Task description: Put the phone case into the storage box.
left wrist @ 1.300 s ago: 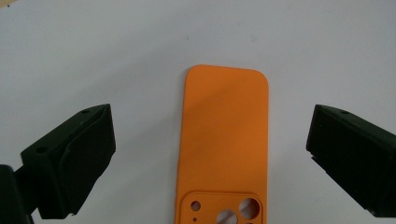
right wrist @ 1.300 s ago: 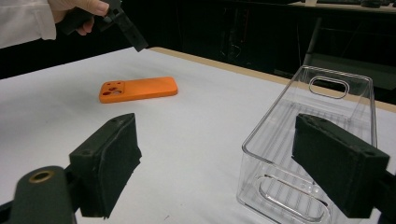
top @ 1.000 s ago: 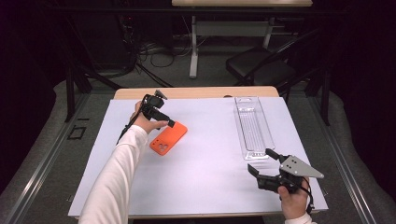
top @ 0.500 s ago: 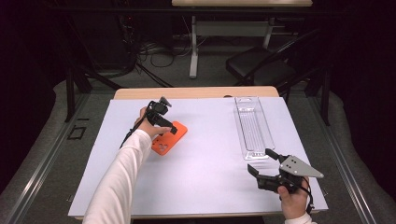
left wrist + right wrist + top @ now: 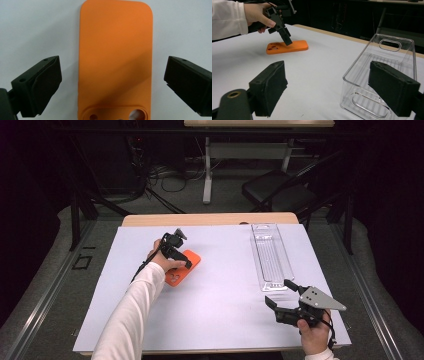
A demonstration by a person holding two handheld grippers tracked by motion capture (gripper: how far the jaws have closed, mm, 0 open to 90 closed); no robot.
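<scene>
A: Where is the orange phone case [image 5: 181, 268] lying?

B: It lies flat on the white table cover [image 5: 220, 320], in the left half, with its camera holes toward the person. The clear plastic tray [image 5: 271, 257] is well apart from it, on the right side.

A: And the left gripper [image 5: 186, 262]?

B: It is directly over the case and tilted down to it. In the left gripper view the two jaws are spread wide, one on each long side of the case [image 5: 115, 60], and white cover shows between each jaw and the case edge. In the right gripper view the jaw tips [image 5: 287, 40] seem to be at the top face of the case [image 5: 287, 47], but I cannot tell if they touch it.

A: The right gripper [image 5: 281, 294]?

B: Its jaws are also apart and hold nothing. It is near the front right of the table, just beside the near end of the tray
</scene>
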